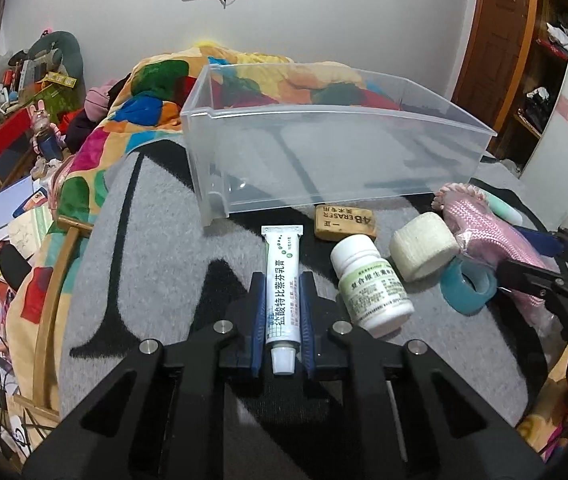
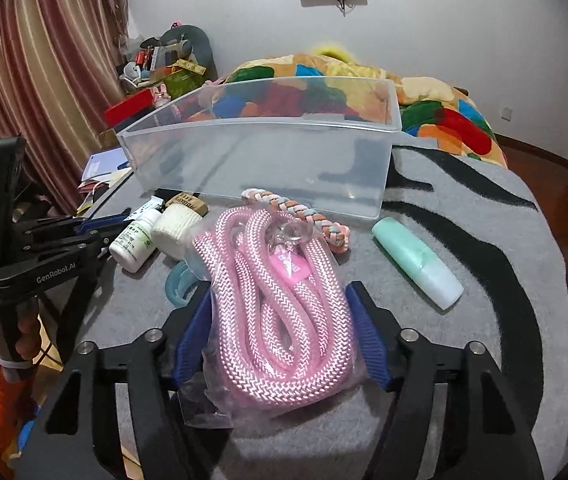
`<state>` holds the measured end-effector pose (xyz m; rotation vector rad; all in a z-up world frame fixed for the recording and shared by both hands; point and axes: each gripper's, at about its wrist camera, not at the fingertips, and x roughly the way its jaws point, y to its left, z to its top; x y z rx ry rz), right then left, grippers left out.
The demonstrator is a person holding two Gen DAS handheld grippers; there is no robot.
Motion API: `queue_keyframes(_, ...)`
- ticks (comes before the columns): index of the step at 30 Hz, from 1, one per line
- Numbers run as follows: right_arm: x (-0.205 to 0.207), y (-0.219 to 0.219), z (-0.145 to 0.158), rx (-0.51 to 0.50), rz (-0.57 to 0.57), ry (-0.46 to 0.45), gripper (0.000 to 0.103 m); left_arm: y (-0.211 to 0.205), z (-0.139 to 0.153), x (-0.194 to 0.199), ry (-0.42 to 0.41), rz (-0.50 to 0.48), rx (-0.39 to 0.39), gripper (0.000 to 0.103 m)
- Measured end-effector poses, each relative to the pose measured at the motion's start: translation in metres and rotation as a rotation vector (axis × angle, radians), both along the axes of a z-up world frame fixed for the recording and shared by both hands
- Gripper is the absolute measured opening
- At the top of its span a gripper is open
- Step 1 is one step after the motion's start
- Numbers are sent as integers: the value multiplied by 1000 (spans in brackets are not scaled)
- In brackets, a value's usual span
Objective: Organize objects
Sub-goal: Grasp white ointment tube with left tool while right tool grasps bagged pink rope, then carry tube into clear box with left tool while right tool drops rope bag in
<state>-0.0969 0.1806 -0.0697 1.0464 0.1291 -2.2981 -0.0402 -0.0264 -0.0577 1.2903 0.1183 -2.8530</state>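
A clear plastic bin [image 1: 336, 148] stands empty on the grey rug [image 1: 156, 264]; it also shows in the right wrist view [image 2: 268, 156]. My left gripper [image 1: 283, 280] is shut on a white ointment tube [image 1: 282, 288] that rests on the rug. My right gripper [image 2: 278, 296] has its blue pads against both sides of a bagged pink rope [image 2: 280, 312]. Beside the tube lie a white pill bottle [image 1: 372, 284], a brown eraser [image 1: 345, 222], a white gauze roll [image 1: 424, 250] and a teal tape ring [image 1: 468, 286]. A mint green bottle [image 2: 416, 264] lies to the right.
A braided pastel cord [image 2: 304, 216] lies in front of the bin. A colourful blanket [image 2: 444, 116] lies behind the bin. Cluttered papers and boxes [image 1: 8, 216] sit off the rug's left edge. A red curtain [image 2: 24, 80] hangs at the left.
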Motion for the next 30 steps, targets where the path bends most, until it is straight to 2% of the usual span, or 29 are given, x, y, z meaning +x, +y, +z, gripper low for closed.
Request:
queue_keyframes(2, 6, -1, 2, 8, -3, 18, 56, -1, 1, 5, 6, 7, 9, 15)
queue_keyframes(4, 9, 1, 6, -10, -2, 16, 47, -4, 5, 11, 16, 16, 24, 15)
queue_keyframes(10, 18, 9, 19, -71, 5, 4, 39, -11, 28, 28, 84, 32, 44, 15)
queue_keyframes(14, 28, 13, 35, -96, 10, 46, 37, -11, 47, 33, 135, 30, 45, 15)
queue_keyframes(20, 35, 10, 68, -125, 2, 155, 34, -10, 73, 32, 204, 13, 46, 15)
queue_keyframes(26, 15, 1, 96, -151, -24, 234, 34, -11, 89, 13, 243, 9, 48, 15)
queue_keyframes(30, -10, -11, 103, -133, -56, 260, 34, -18, 91, -10, 234, 13, 67, 15)
